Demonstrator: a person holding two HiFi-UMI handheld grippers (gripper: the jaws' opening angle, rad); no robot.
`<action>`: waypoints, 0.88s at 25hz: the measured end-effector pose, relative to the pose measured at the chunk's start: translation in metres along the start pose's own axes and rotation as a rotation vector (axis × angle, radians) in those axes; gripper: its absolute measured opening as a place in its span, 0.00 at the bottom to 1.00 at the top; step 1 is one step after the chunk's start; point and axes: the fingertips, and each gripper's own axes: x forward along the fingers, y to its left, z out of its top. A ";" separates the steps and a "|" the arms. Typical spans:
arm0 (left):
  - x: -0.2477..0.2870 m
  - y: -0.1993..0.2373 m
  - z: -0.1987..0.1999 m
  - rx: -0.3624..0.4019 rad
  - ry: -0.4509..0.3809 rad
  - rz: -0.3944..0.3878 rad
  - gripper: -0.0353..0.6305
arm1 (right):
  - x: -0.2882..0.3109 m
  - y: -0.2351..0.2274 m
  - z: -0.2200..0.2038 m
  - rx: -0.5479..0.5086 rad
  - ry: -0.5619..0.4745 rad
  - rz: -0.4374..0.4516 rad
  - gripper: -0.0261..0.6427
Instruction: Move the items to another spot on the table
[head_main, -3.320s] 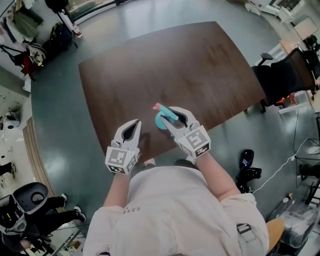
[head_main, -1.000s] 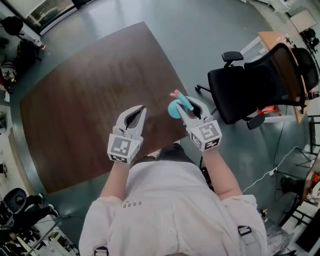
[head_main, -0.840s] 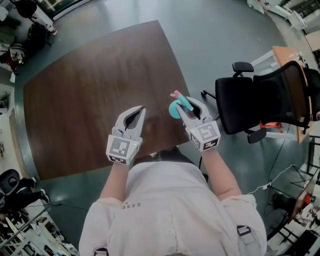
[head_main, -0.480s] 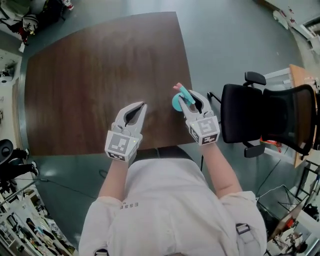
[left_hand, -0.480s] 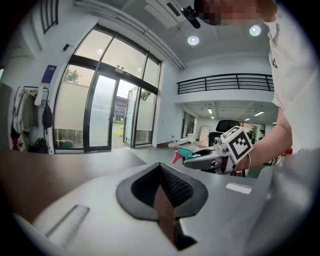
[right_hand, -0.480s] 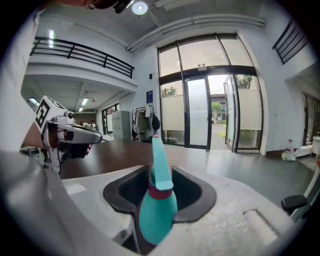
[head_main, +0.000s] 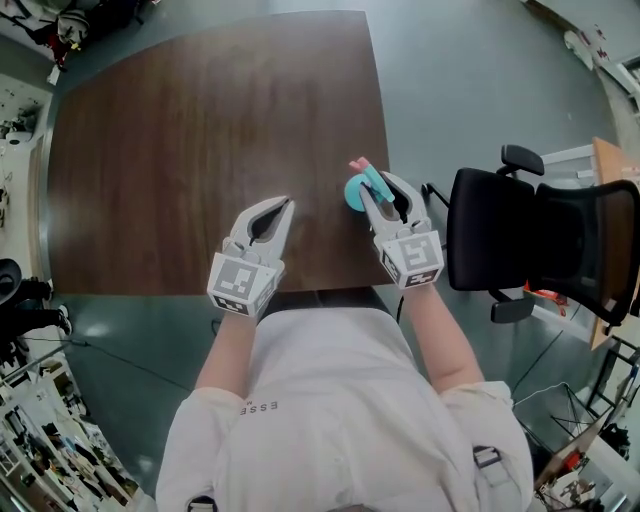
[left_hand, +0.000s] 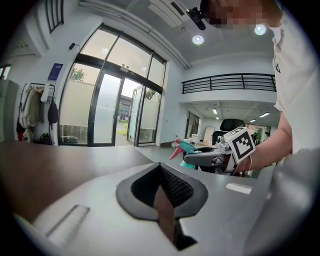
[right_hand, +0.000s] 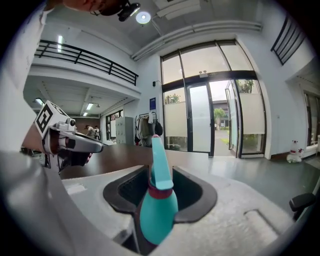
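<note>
Head view: the right gripper (head_main: 373, 186) carries a teal bottle (head_main: 354, 193) over the table's (head_main: 200, 120) near right corner, with the left gripper (head_main: 284, 203) alongside.
Left gripper view: the jaws are clenched together with nothing between them.
Right gripper view: the jaws grasp the bottle's (right_hand: 157, 210) body.

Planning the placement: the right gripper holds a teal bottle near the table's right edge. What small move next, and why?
Probably carry it inward and lower it: the right gripper clamps the teal bottle close to the table edge, with bare wood leftward.
</note>
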 end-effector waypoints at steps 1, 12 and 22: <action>-0.001 0.000 -0.002 -0.005 0.001 0.002 0.08 | 0.001 0.001 -0.001 0.008 0.002 0.002 0.24; -0.026 0.003 0.029 -0.021 -0.043 -0.025 0.08 | -0.026 -0.001 0.050 0.075 -0.040 -0.088 0.41; -0.082 0.013 0.066 0.010 -0.144 -0.089 0.08 | -0.083 0.037 0.088 -0.020 -0.140 -0.296 0.03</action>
